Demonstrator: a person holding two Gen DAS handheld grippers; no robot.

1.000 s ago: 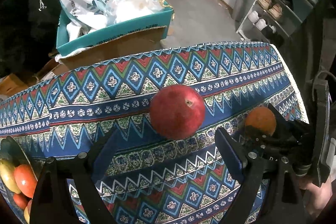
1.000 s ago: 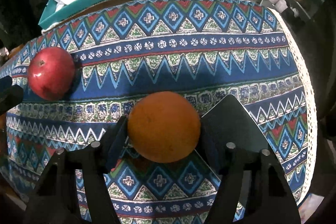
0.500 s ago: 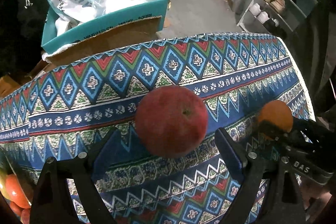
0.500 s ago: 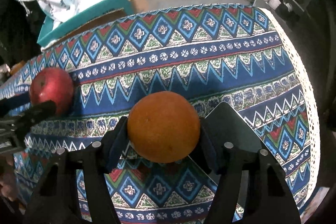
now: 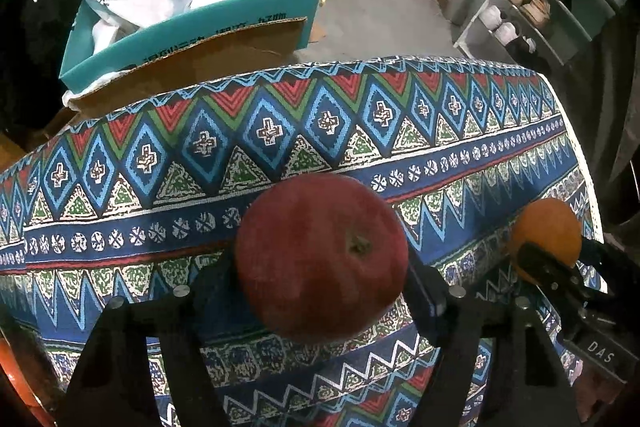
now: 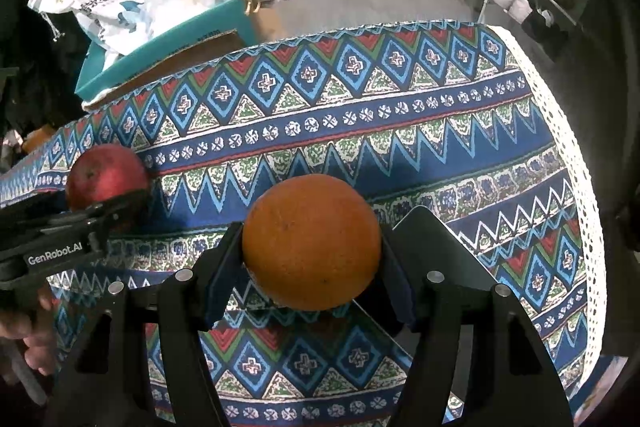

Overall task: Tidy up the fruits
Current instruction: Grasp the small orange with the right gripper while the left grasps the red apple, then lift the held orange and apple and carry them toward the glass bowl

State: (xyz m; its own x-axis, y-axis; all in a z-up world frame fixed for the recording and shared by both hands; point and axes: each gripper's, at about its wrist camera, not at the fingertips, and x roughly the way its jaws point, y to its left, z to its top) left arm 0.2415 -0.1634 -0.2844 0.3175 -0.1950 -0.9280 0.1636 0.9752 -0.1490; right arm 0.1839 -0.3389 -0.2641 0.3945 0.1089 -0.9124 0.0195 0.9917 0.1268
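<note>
A dark red apple (image 5: 320,255) rests on the patterned tablecloth (image 5: 280,131). It sits between the fingers of my left gripper (image 5: 320,269), whose jaws are closing, with both pads against its sides. In the right wrist view the same apple (image 6: 104,171) shows at far left, with the left gripper (image 6: 100,211) around it. My right gripper (image 6: 312,251) is shut on an orange (image 6: 312,243), pads pressed on both sides. That orange (image 5: 552,227) and the right gripper (image 5: 560,275) also appear at the right of the left wrist view.
Behind the table stands a teal cardboard box (image 5: 192,27) holding white bags. A shoe rack (image 5: 540,7) lines the right wall. The table's lace-trimmed right edge (image 6: 576,163) is close to the orange. Red-orange fruit (image 5: 16,379) peeks in at lower left. A hand (image 6: 24,339) holds the left gripper.
My left gripper has come down over the apple and its fingers have narrowed from wide apart to touching the apple's sides. The right gripper keeps its grip on the orange, nearly still.
</note>
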